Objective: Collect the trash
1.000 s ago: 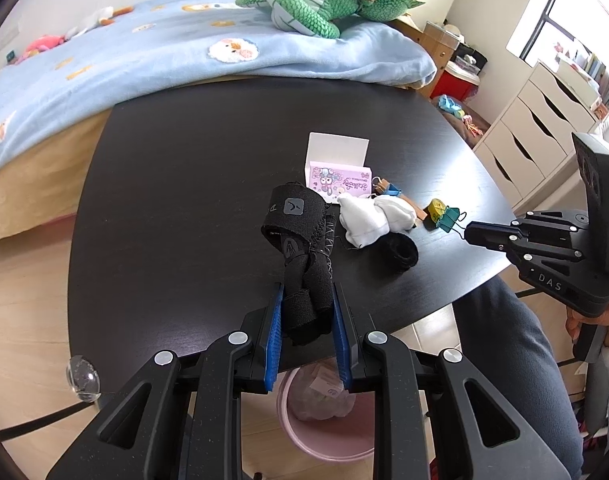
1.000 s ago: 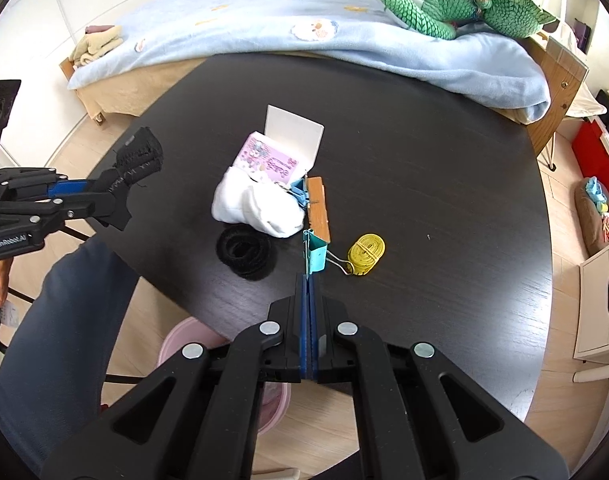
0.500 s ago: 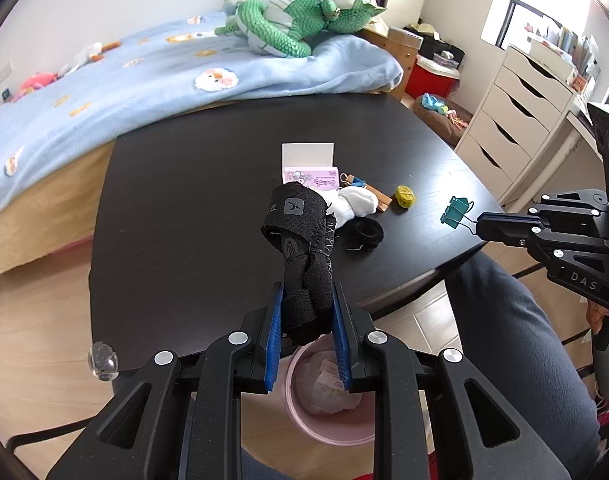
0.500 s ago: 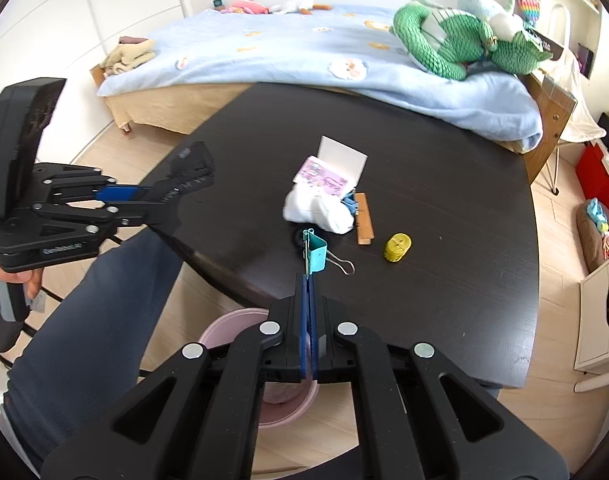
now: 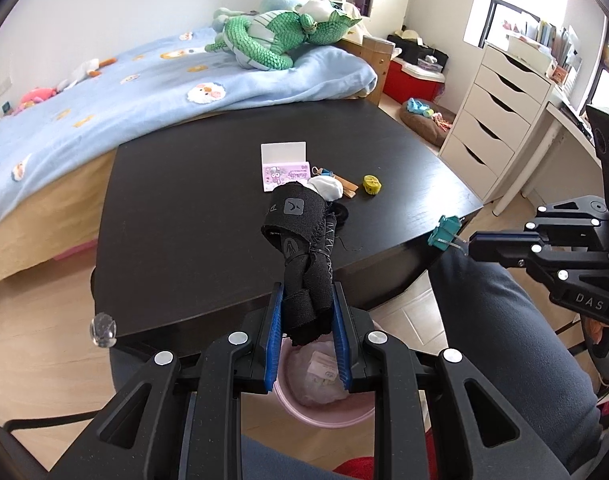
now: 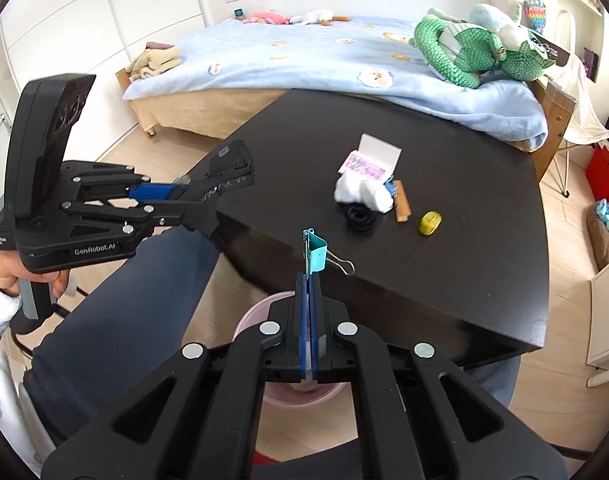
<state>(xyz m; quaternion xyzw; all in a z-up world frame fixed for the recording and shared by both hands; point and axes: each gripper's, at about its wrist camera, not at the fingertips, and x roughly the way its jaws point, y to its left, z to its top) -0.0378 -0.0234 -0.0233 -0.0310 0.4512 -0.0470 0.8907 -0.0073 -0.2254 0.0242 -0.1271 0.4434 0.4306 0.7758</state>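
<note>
Trash in the left wrist view meant a black fabric strap (image 5: 300,248), clamped upright between the blue-padded fingers (image 5: 273,336) of the left gripper (image 5: 307,340), which were held narrowly apart by its lower end. The strap's folded top rose over the near edge of the dark counter (image 5: 176,216). Directly below the fingers, on the floor, sat a pink bin (image 5: 324,404) with crumpled paper inside. Farther back on the counter lay a pink box (image 5: 285,170) with its white lid up, a white wad (image 5: 326,188) just beside it, a wooden clip (image 5: 346,186), and a yellow roll (image 5: 371,184) a little apart. At the right, the right gripper (image 5: 470,242) hung off the counter's edge above a trousered leg, pinching a teal binder clip (image 5: 444,232).

From the right wrist view, the right gripper (image 6: 309,276) had its fingers pressed together on the wire handle of the teal binder clip (image 6: 316,256), which stood up over the counter's (image 6: 444,280) near edge. The pink bin (image 6: 252,320) showed partly beneath the fingers. On the counter sat the pink box (image 6: 364,164), the white wad (image 6: 360,196) touching it, a black coil (image 6: 358,216) in front, the wooden clip (image 6: 402,202) and the yellow roll (image 6: 430,222). To the left, the left gripper (image 6: 208,196) gripped the black fabric strap (image 6: 230,172), a hand (image 6: 20,276) around its handle.
</note>
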